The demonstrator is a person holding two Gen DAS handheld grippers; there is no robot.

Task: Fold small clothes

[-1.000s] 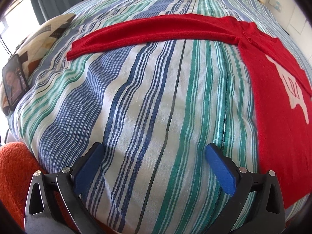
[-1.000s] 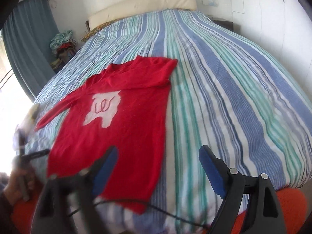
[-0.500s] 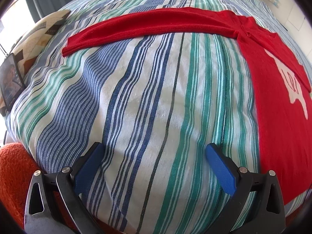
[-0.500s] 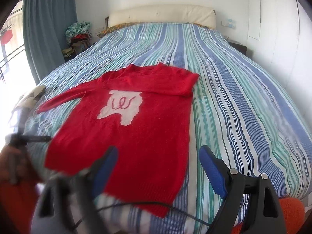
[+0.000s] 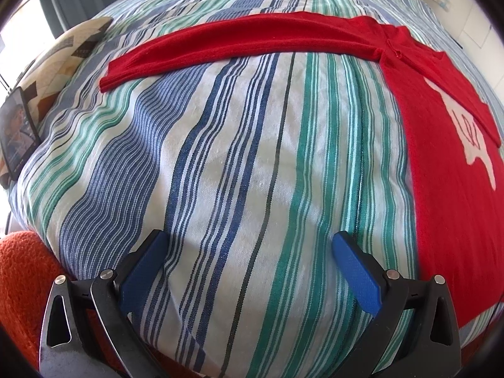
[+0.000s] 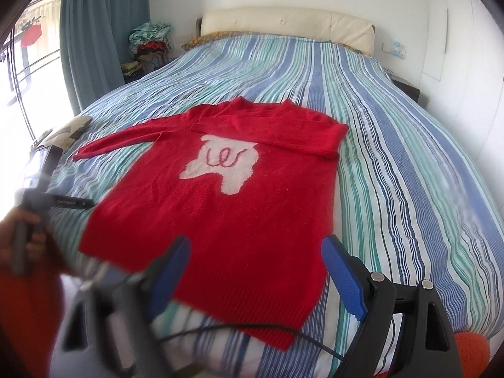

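A red sweater (image 6: 226, 208) with a white patch on its chest lies flat on the striped bed (image 6: 393, 173). One sleeve is folded across the upper body; the other sleeve (image 5: 245, 41) stretches out to the left over the bedspread. My right gripper (image 6: 255, 267) stands open above the sweater's lower hem, with nothing between its blue pads. My left gripper (image 5: 249, 258) is open too, over bare striped bedspread (image 5: 220, 157) near the bed's edge, with the outstretched sleeve well ahead of it and the sweater's body to its right. A hand holds the left gripper's handle (image 6: 34, 201) at the left of the right wrist view.
A patterned cushion (image 5: 63, 53) and a propped phone (image 5: 17, 132) sit at the bed's left edge. A pile of clothes (image 6: 151, 44) stands by the blue curtain (image 6: 94, 31). The headboard (image 6: 283, 25) and white wall are at the far end. A black cable (image 6: 220, 330) crosses the bed's front edge.
My right gripper has swung sideways and rolled, so the sweater now sits centred ahead of it with the hem between its fingers' line. The left gripper has barely moved.
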